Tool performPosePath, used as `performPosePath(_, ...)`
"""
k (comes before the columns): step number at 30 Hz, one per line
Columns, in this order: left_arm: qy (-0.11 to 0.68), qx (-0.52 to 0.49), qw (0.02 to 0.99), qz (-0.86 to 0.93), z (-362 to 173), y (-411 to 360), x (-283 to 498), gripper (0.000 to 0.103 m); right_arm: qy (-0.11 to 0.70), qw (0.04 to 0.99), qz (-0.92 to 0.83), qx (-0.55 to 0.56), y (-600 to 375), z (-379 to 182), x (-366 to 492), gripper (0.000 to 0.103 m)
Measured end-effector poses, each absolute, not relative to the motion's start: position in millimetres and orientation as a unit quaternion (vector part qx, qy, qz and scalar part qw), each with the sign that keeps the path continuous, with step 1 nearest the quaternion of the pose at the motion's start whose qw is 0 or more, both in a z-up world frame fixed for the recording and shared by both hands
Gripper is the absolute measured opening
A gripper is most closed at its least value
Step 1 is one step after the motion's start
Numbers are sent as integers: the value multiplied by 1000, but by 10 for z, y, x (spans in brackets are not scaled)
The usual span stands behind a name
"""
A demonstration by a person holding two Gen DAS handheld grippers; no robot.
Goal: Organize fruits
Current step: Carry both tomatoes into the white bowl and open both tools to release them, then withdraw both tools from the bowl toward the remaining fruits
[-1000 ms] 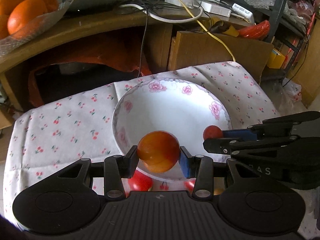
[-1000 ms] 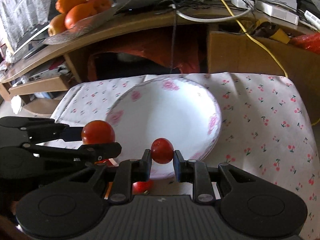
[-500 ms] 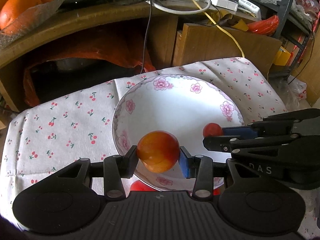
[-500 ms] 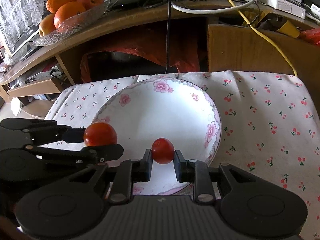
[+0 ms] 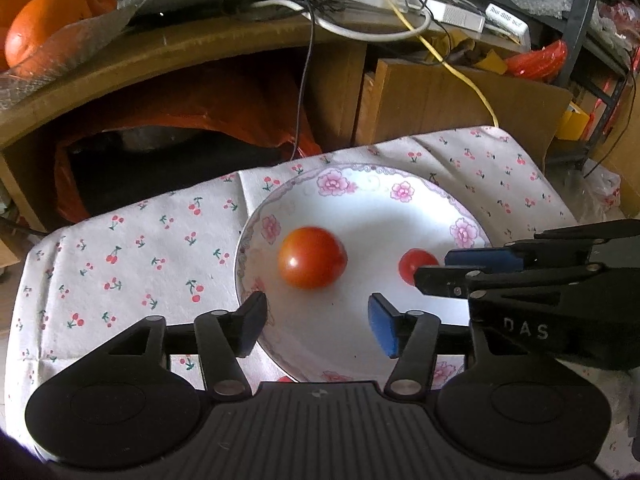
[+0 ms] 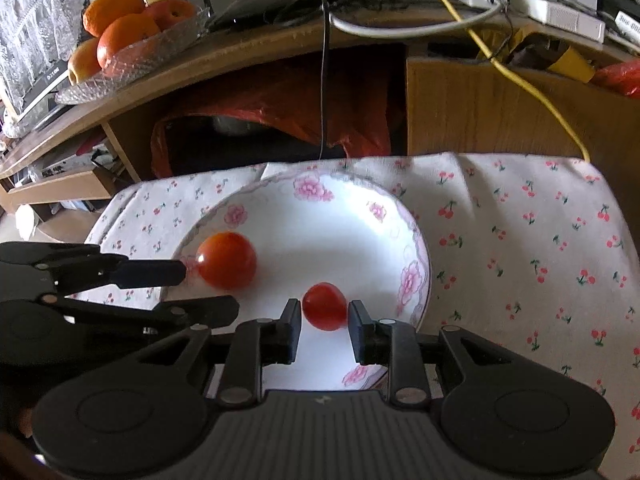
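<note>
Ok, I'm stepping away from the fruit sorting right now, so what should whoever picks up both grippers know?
Left gripper: jaws opening, nothing between them; the large tomato lies free in the flowered plate, just ahead of the pads.
Right gripper: shut on the small tomato, low over the plate's near right part.
Done: large tomato in the plate.
To do: let the small tomato go in the plate, then check the cloth; a red sliver at the plate's near edge may be more fruit.

left gripper (image 5: pixel 316 320) fingers opening, big tomato (image 5: pixel 312 257) released onto plate (image 5: pixel 400 196)
</note>
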State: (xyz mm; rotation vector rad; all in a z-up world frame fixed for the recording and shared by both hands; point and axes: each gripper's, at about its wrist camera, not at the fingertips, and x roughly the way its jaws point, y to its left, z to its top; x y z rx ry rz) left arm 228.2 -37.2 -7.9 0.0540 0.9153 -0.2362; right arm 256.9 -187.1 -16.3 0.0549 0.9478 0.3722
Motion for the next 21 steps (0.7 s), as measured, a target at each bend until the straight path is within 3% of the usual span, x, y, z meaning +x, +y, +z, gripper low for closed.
performPosePath(21, 426, 19, 896, -122, 190, -84, 1710, 75, 430, 887, 164, 34, -1950, 193, 2121, 22)
